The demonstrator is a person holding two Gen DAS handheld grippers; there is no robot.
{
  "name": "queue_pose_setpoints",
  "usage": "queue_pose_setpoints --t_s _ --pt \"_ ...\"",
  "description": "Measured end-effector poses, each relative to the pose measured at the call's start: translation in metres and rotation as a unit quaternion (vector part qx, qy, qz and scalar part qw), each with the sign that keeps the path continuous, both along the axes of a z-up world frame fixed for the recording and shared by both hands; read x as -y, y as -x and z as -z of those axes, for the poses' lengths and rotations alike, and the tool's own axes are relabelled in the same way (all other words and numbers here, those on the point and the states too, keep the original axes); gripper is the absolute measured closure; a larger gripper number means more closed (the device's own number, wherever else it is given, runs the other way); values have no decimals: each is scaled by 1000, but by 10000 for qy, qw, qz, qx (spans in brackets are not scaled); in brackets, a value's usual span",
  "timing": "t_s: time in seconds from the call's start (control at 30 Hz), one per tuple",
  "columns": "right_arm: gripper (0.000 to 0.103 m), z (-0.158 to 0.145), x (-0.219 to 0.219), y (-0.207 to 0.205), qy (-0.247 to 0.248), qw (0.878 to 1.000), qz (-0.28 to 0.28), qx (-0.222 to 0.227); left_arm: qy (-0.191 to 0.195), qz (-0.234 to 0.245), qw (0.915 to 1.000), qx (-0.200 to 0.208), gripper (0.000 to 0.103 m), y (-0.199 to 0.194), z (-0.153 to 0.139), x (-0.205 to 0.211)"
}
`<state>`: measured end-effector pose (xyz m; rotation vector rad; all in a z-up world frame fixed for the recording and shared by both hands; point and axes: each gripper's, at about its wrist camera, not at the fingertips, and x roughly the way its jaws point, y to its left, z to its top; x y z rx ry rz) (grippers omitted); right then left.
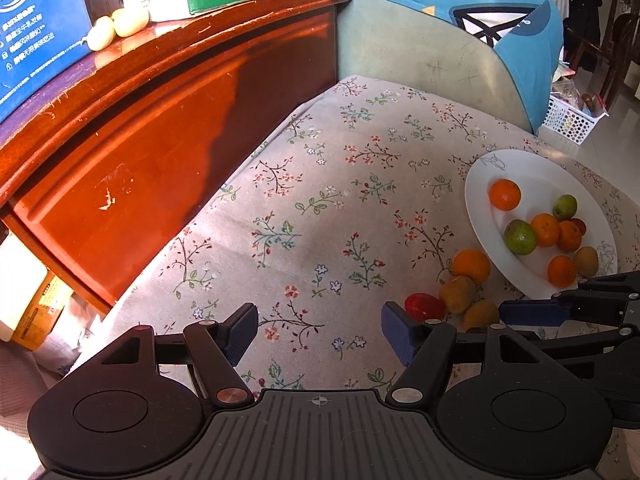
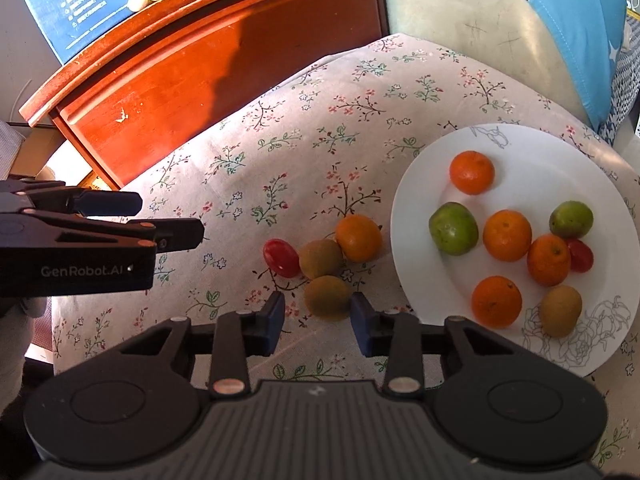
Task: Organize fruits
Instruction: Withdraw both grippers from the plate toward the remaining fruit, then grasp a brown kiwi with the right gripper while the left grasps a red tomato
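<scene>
Here right gripper [image 2: 318,320] angles downward, jaws parted around kiwi [image 2: 328,297]; left gripper [image 1: 318,330] released.

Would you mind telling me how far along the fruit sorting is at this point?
Mostly done: eight fruits already sit on the white plate. In hand: the right tool brackets the nearest kiwi, not clearly gripping it. Left on the cloth: that kiwi, a second kiwi, an orange and a red tomato. The left tool is empty.
</scene>
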<state>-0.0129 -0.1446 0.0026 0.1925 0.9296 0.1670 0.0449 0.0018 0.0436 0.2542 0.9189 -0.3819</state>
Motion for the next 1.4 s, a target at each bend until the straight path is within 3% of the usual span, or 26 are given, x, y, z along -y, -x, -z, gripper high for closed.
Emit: queue_pose_setpoints --t_s 0.13,0.43,1.1,1.4 --pt "75 3 3 -3 6 10000 64 -28 -25 95 9999 -26 34 2 5 3" --pt "75 5 6 -3 -84 9999 78 6 -145 469 9988 17 34 10 15 17" --pt "76 -11 27 20 -181 9997 106 -137 23 1142 9933 169 37 18 31 43" --pt "75 -10 31 25 -210 9994 182 -197 -54 1353 9907 145 51 16 45 53"
